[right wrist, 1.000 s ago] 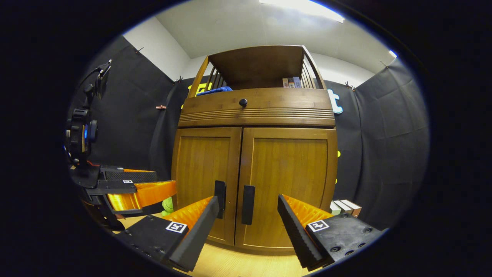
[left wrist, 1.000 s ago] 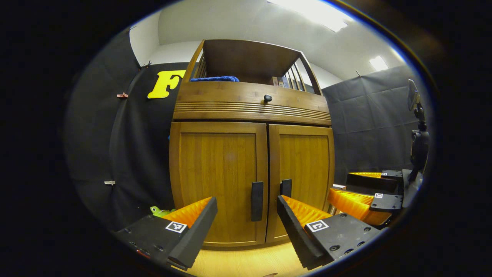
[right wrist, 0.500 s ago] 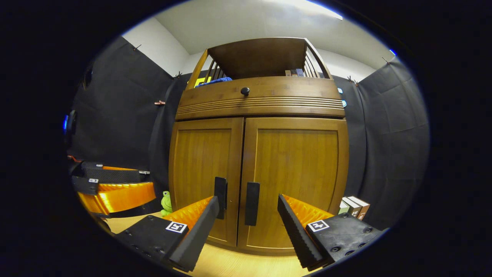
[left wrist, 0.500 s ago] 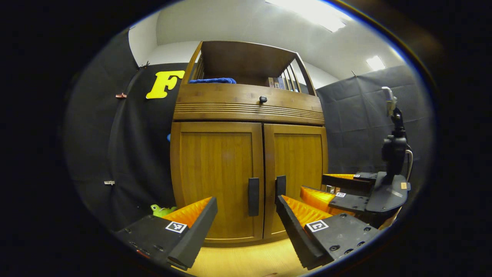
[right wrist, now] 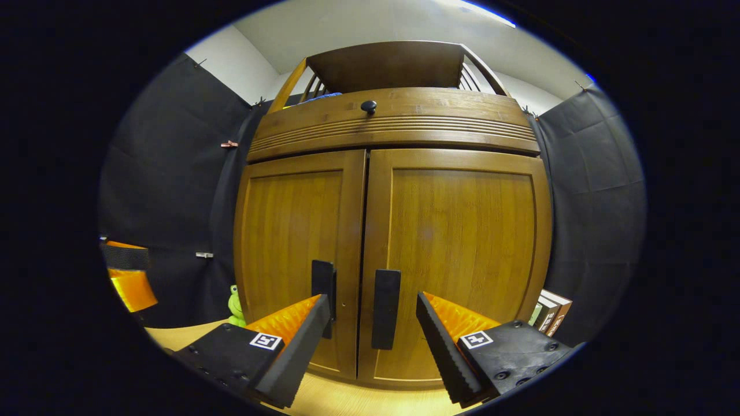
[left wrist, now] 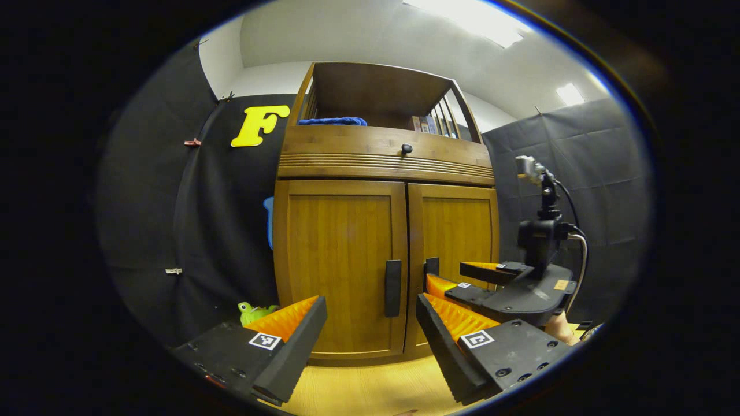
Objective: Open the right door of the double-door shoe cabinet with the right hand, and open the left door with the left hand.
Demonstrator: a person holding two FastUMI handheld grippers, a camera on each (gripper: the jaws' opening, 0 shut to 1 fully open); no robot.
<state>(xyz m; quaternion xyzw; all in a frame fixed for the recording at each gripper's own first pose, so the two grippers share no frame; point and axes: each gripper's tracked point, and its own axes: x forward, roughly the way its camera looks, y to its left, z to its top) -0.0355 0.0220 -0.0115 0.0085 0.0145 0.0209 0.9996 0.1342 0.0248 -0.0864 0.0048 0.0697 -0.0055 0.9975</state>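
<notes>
The wooden shoe cabinet (right wrist: pixel 439 225) stands before me with both doors closed. In the right gripper view my right gripper (right wrist: pixel 373 332) is open, close to the cabinet, and the right door's black handle (right wrist: pixel 385 308) lies between its fingers, not touched; the left door's handle (right wrist: pixel 324 289) is just beyond the left finger. In the left gripper view my left gripper (left wrist: pixel 370 332) is open and farther back, facing the left door's handle (left wrist: pixel 393 287). The right gripper (left wrist: pixel 462 280) shows there ahead, near the right door's handle (left wrist: pixel 431 266). The left gripper's orange finger (right wrist: pixel 130 283) shows at the left edge of the right gripper view.
A drawer with a round black knob (right wrist: pixel 368 106) sits above the doors, and a blue cloth (left wrist: pixel 332 121) lies on the open shelf. A green toy (left wrist: pixel 254 312) is on the wooden floor left of the cabinet. Books (right wrist: pixel 552 312) lean at its right side.
The right gripper has moved forward toward the cabinet; the right handle now sits between its fingers. The left gripper has shifted slightly and stays back. Both doors remain closed.
</notes>
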